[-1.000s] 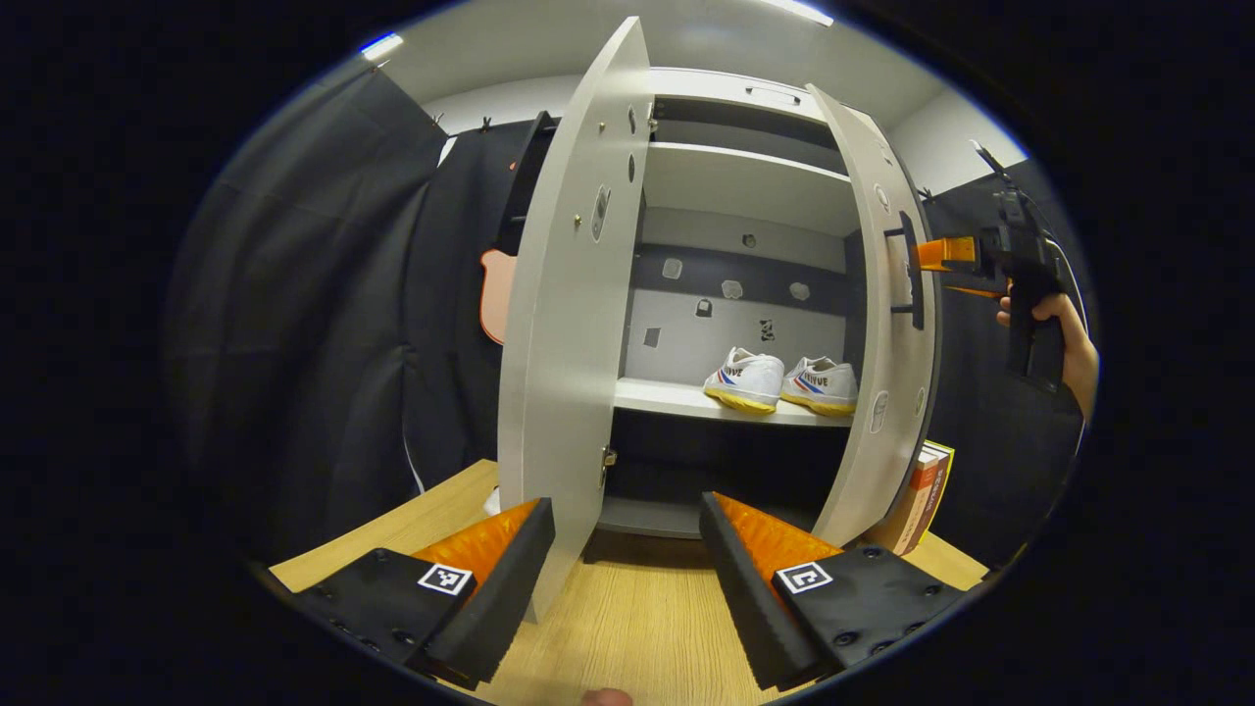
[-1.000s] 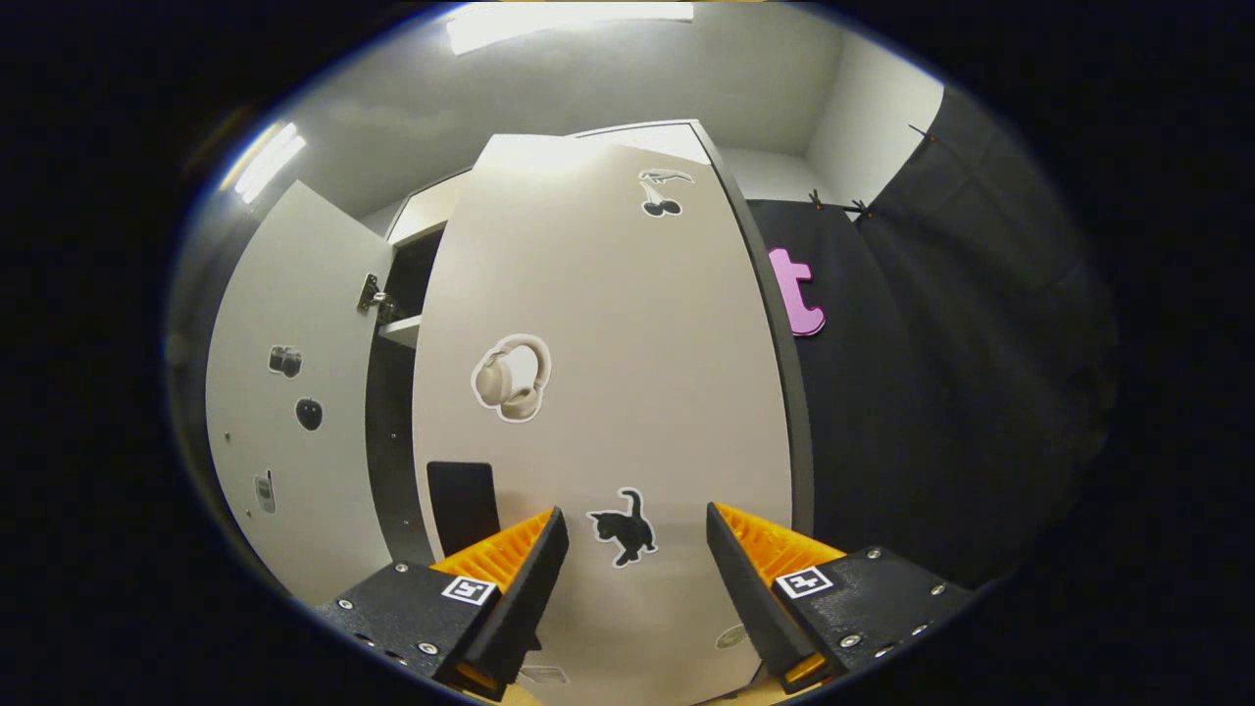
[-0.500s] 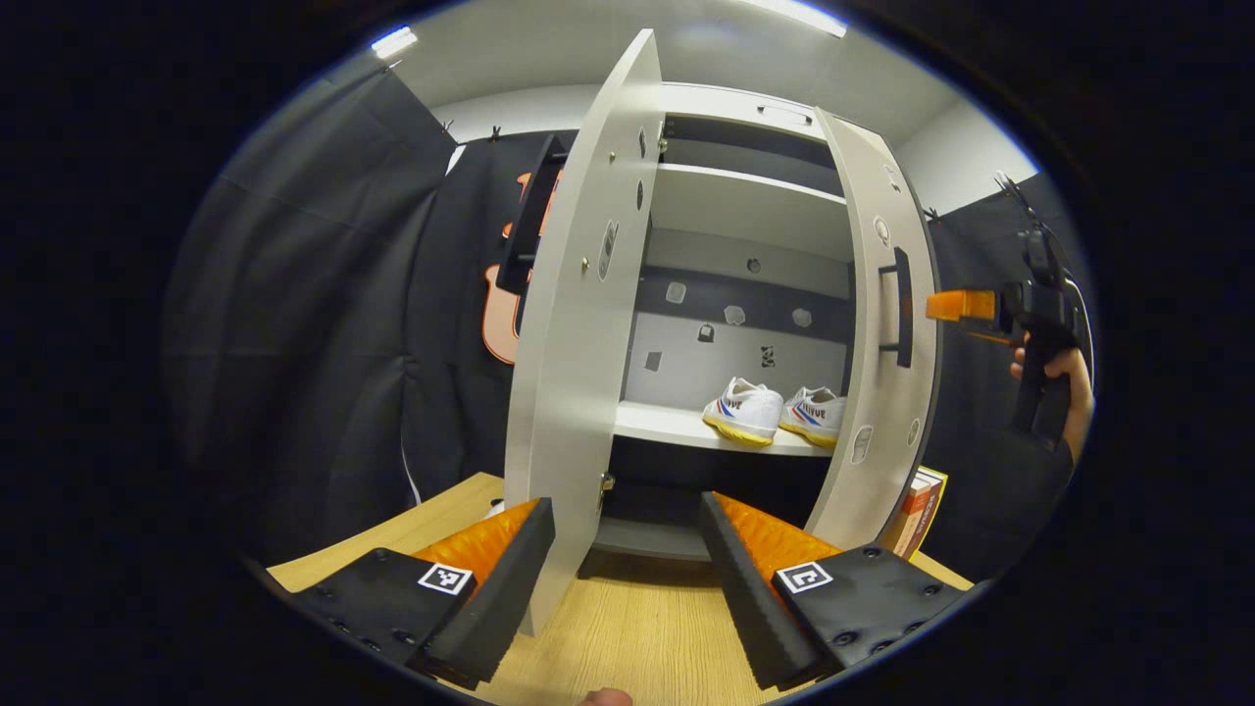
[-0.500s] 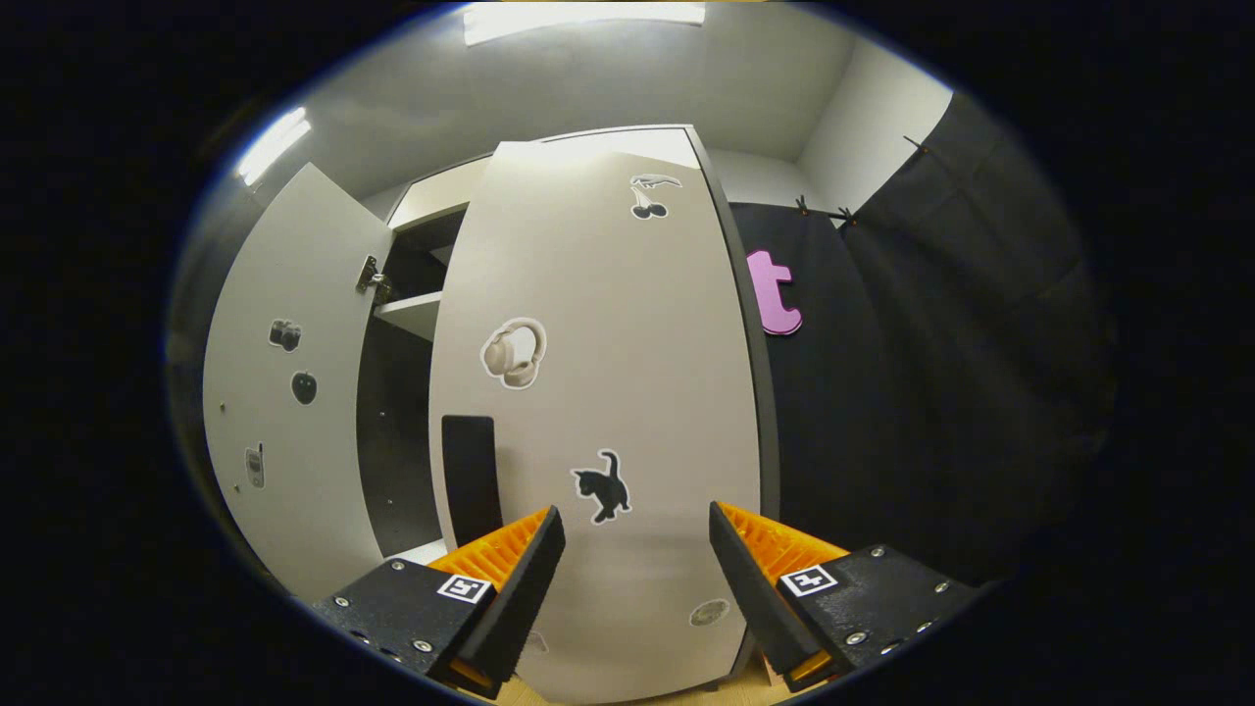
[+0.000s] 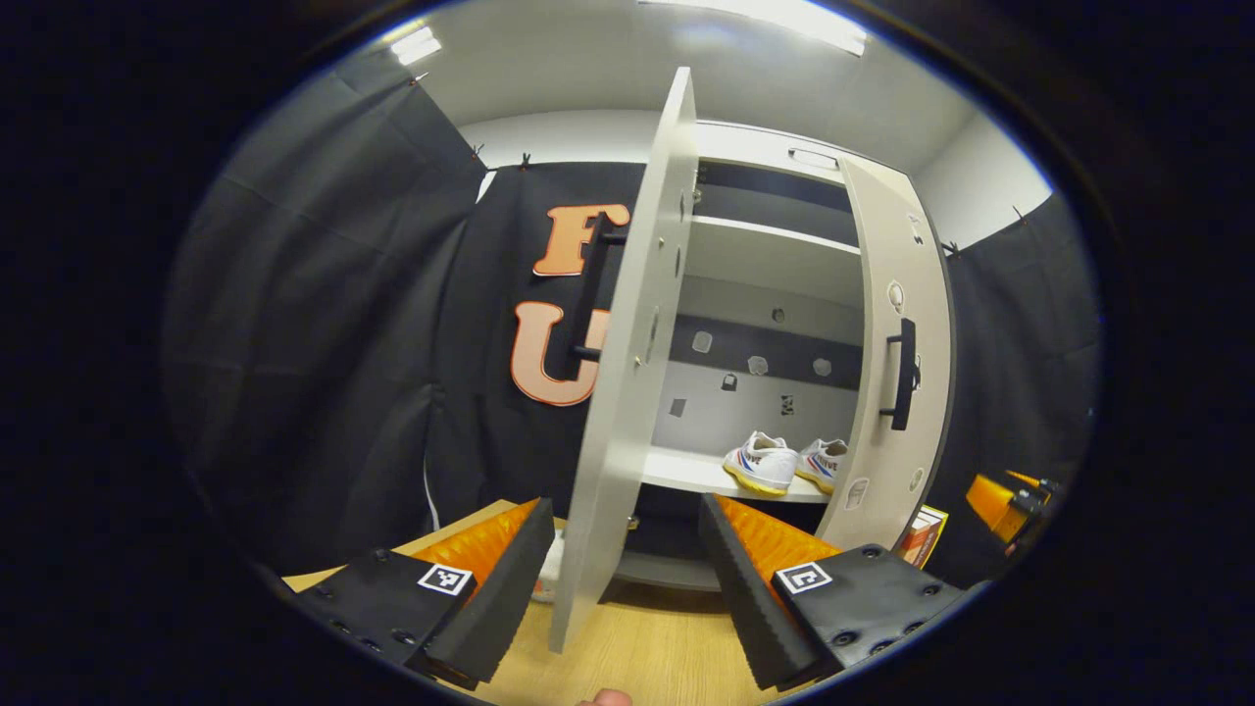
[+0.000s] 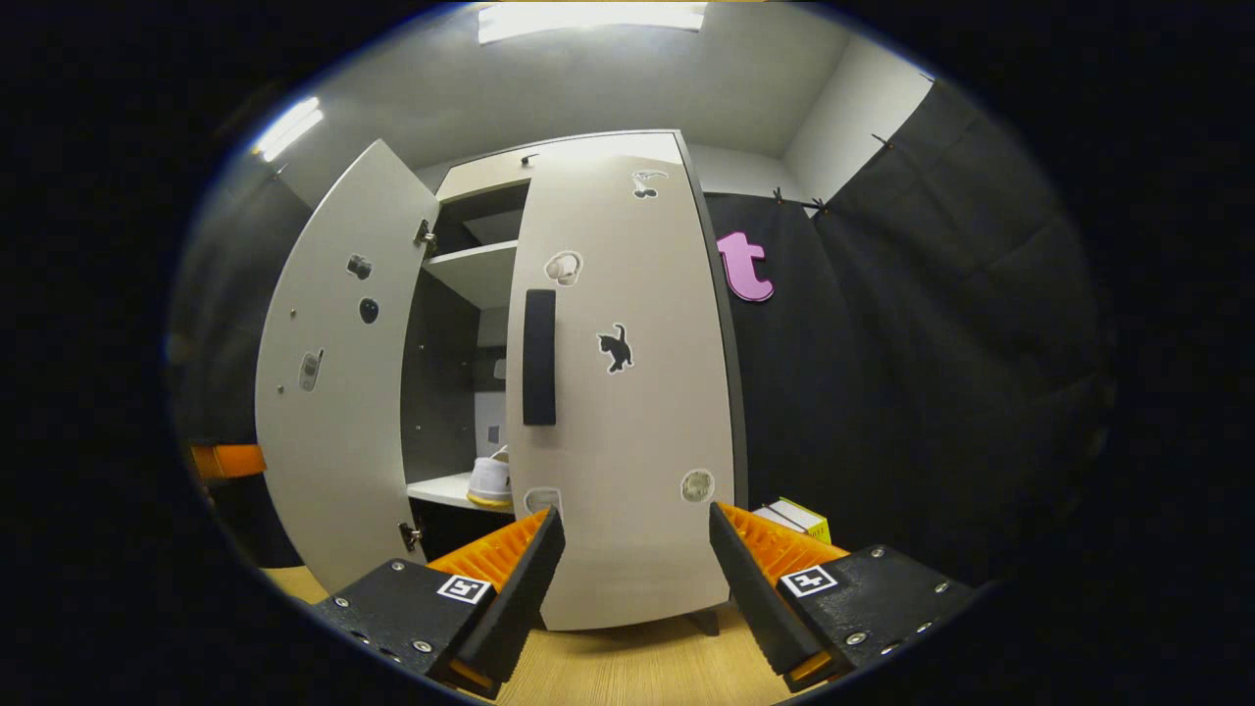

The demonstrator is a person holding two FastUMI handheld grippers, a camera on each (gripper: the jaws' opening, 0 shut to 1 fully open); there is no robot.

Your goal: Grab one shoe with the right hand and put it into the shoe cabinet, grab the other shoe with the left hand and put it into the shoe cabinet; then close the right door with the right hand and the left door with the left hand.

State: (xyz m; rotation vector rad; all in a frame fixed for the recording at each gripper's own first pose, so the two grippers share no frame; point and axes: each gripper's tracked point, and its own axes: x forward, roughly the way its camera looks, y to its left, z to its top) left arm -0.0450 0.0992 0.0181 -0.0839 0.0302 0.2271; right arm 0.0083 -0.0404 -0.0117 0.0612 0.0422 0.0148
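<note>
The shoe cabinet [image 5: 775, 265] is big and pale, w/ shelves inside. It stands on a wood floor [image 5: 647, 657]. Black cloth hangs behind it and on both sides.

Left door [image 5: 627, 373] stands wide open. In the left gripper view we see it edge-on, sticking out toward the camera, w/ a dark handle [image 5: 588, 294] on its outer face. Small stickers dot the inner face.

Right door [image 6: 623, 392] is nearly closed but not all the way; a gap stays between it and the left door, so the shelves show through. It has a long dark handle [image 6: 539, 356], a black cat sticker [image 6: 616, 348] and a few more stickers.

Both shoes [image 5: 784, 463] sit side by side on a middle shelf [image 5: 686, 473] inside the cabinet. They are white w/ yellow soles. In the right gripper view, one shoe peeks out thru the gap.

Some books [image 5: 922, 534] lean by the cabinet's right side, low down.

Left gripper [image 5: 627, 579]: fingers apart, holding nothing, w/ the left door's edge right between them but farther off.

Right gripper [image 6: 632, 579]: fingers apart too, holding nothing, pointed at the front of the right door and not touching it.
</note>
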